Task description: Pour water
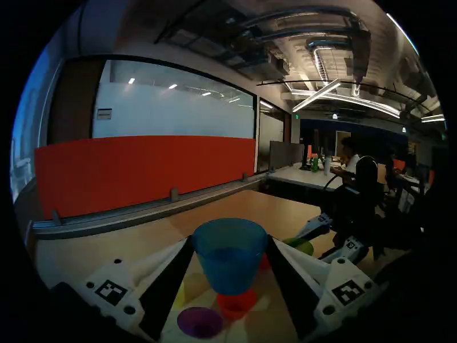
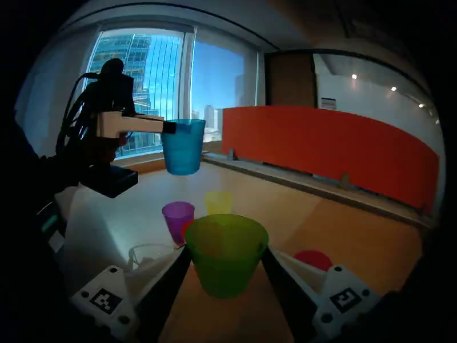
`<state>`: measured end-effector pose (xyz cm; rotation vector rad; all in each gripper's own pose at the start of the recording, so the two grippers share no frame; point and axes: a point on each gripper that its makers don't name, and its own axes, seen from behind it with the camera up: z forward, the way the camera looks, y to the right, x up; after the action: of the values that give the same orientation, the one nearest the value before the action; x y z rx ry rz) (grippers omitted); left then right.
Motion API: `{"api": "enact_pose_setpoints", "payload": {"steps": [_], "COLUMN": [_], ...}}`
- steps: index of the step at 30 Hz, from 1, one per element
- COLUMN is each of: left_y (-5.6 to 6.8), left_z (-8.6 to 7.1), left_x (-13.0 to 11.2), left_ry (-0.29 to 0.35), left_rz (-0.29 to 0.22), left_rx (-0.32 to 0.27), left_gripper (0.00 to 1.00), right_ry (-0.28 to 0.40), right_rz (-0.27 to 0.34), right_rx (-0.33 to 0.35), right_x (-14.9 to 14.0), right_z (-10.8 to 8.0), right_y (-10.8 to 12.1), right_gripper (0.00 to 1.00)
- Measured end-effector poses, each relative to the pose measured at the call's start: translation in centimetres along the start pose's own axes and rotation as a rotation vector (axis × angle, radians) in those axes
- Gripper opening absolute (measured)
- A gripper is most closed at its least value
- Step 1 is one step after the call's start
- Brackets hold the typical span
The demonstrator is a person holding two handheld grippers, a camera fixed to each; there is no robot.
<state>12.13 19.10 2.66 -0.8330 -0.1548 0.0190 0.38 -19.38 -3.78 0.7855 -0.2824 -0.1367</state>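
Plastic, thin-walled and light: the green cup [image 2: 227, 263] sits pinched at mid-wall between both fingers of my right gripper [image 2: 226, 250], upright and lifted clear of the table [image 2: 354, 240]. My left gripper [image 1: 229, 243] is likewise closed on the blue cup [image 1: 229, 263], fingers on either side just under the rim, cup upright and raised well above the others. I judge both cups stiff enough to hold but easy to squash or let slip, since the walls taper and look smooth. A firm mid-height grip seems right, with a slow tilt. The blue one shows a darker lower band that could be water, though I cannot tell for sure; if so it carries more weight. Count of held cups: one green, one blue. Standing on the table just beyond: one purple cup [image 2: 178, 220], one yellow cup [image 2: 219, 203], one clear cup [image 2: 145, 254], and two red cups [image 2: 313, 258], the second peeking from behind the green rim. Farther off are one orange partition [image 2: 343, 148], one window [image 2: 217, 86], and one person [image 1: 357, 171] seated at a distant desk.
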Motion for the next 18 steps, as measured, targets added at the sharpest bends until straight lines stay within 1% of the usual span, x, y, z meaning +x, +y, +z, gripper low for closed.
{"api": "enact_pose_setpoints", "payload": {"steps": [8,12,18], "left_y": [0.7,0.9,1.0], "left_z": [-1.5,-2.0,-2.5], "left_x": [-0.7,-1.0,-0.9], "left_ry": [0.002,0.006,0.020], "left_rz": [-0.001,0.001,0.017], "left_rx": [0.002,0.002,0.011], "left_gripper": [0.89,0.89,0.89], "right_ry": [0.036,0.044,0.049], "right_rz": [-0.014,-0.016,-0.027], "right_rx": [-0.011,-0.013,-0.012], "right_x": [1.4,1.7,2.1], "right_z": [-0.6,-0.7,-0.7], "right_y": [-0.6,-0.7,-1.0], "right_gripper": [0.90,0.90,0.90]}}
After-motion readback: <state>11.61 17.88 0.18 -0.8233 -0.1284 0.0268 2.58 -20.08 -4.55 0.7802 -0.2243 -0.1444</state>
